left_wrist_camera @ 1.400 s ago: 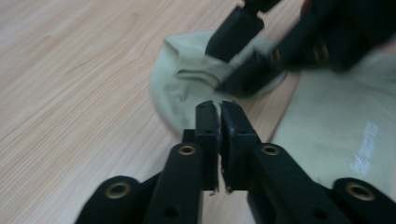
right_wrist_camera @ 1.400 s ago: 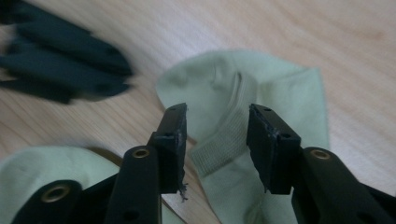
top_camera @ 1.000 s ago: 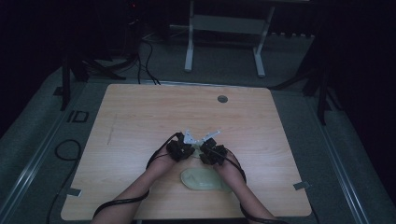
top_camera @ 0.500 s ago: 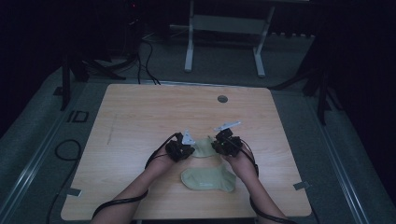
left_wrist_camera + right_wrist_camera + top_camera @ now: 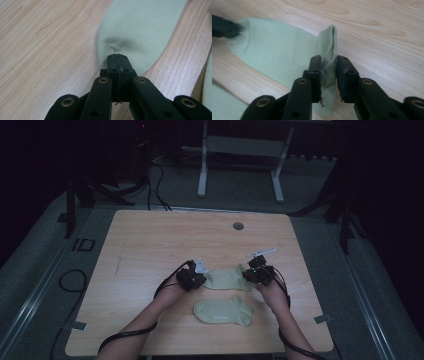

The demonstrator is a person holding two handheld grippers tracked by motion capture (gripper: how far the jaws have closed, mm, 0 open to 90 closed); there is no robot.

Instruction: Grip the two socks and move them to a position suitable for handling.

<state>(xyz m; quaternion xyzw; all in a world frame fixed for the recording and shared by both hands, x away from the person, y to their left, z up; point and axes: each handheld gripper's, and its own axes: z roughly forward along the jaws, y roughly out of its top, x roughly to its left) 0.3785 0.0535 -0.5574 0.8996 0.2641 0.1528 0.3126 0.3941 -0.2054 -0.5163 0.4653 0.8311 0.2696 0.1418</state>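
Observation:
Two pale green socks lie on the wooden table (image 5: 150,245). The far sock (image 5: 227,279) is stretched flat between both grippers. My left gripper (image 5: 201,278) is shut on its toe end (image 5: 140,27), with the jaws (image 5: 116,56) pressed together on the fabric. My right gripper (image 5: 248,274) pinches the ribbed cuff (image 5: 332,37), which stands up between the jaws (image 5: 328,62). Those jaws have just been opening a little, with the cuff still between the pads. The near sock (image 5: 223,311) lies flat and free in front of the hands.
A round grommet hole (image 5: 238,226) sits near the table's far edge. A white frame (image 5: 240,150) stands on the floor behind the table, and cables (image 5: 70,280) trail at the left. Bare wood stretches left of and beyond the socks.
My right gripper has moved to the right, away from the left one, drawing the far sock out flat between them. The left gripper has stayed put.

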